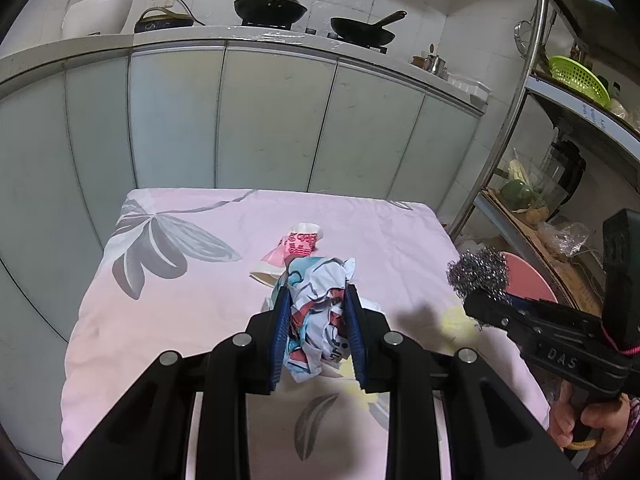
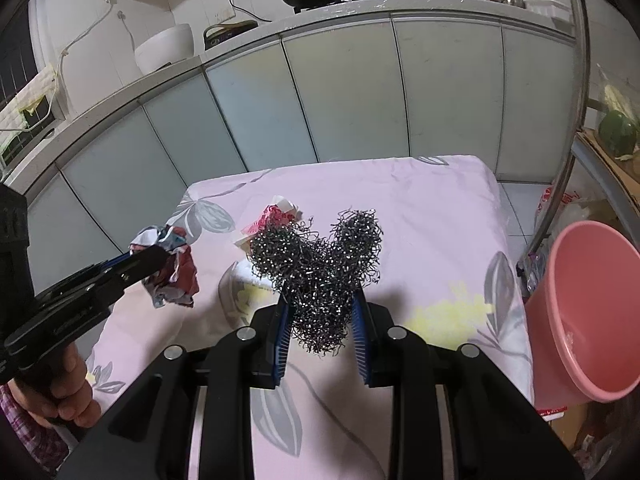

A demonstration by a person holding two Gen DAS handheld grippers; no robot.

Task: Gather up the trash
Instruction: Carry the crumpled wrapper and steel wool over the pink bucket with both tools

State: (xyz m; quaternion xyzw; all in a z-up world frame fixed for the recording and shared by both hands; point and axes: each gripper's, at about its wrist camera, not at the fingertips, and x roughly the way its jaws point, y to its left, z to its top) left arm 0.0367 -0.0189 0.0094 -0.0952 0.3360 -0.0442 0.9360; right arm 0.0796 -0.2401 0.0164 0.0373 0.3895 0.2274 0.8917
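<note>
My left gripper [image 1: 318, 300] is shut on a crumpled printed wrapper [image 1: 320, 316], held above the pink floral cloth [image 1: 180, 320]; the same wrapper [image 2: 172, 268] shows at the left of the right wrist view. My right gripper [image 2: 320, 304] is shut on a steel wool scourer [image 2: 320, 264], also lifted off the cloth; in the left wrist view the scourer [image 1: 478, 270] hangs at the right. A crushed red-and-white paper cup [image 1: 296, 248] lies on the cloth beyond both grippers, and the scourer partly hides this cup [image 2: 276, 216] in the right wrist view.
A pink plastic bucket [image 2: 592, 312] stands off the table's right edge. Behind the table run pale cabinet doors [image 1: 272, 120] under a counter with two woks [image 1: 270, 6]. A metal shelf rack [image 1: 560, 120] with a green basket stands at the right. A hand [image 2: 68, 392] grips the left tool.
</note>
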